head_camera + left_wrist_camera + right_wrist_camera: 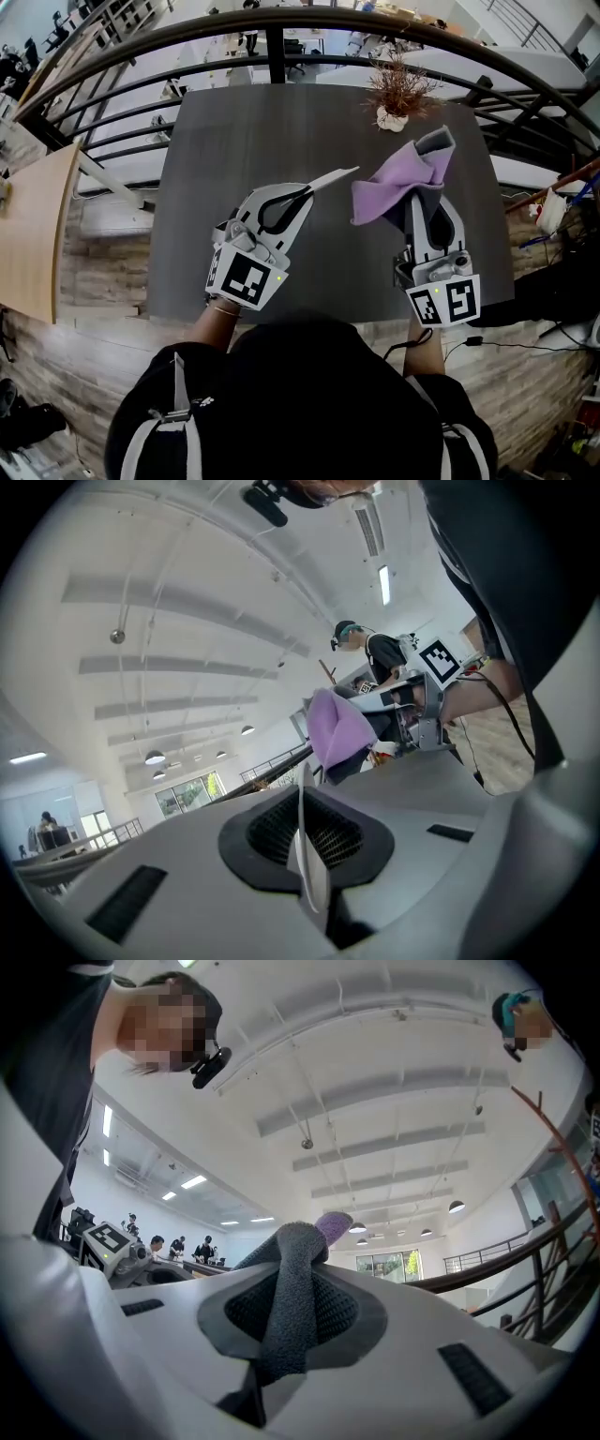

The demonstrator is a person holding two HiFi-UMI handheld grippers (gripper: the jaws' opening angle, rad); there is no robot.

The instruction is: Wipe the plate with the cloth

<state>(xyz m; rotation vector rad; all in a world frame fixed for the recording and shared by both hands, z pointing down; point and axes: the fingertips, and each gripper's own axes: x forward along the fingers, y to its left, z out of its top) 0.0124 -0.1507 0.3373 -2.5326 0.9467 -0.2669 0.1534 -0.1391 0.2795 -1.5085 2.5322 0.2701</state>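
Plate (pixel 326 178), a thin white one seen edge-on, is clamped by its rim in the left tongs (pixel 302 195) and held over the dark grey worktop (pixel 281 122), not resting on it. In the left gripper view the plate's edge (pixel 305 850) runs upright between the clenched left tongs (pixel 309 874). The cloth (pixel 398 183), purple on one face and grey on the other, is pinched in the right tongs (pixel 422 202), rising from them and drooping toward the plate. The right gripper view shows its grey fold (pixel 286 1307) squeezed between the closed tongs (pixel 281 1335). The plate's free end comes close to the cloth; I can't tell whether they touch. A dried plant (pixel 398 94) sits at the worktop's far edge.
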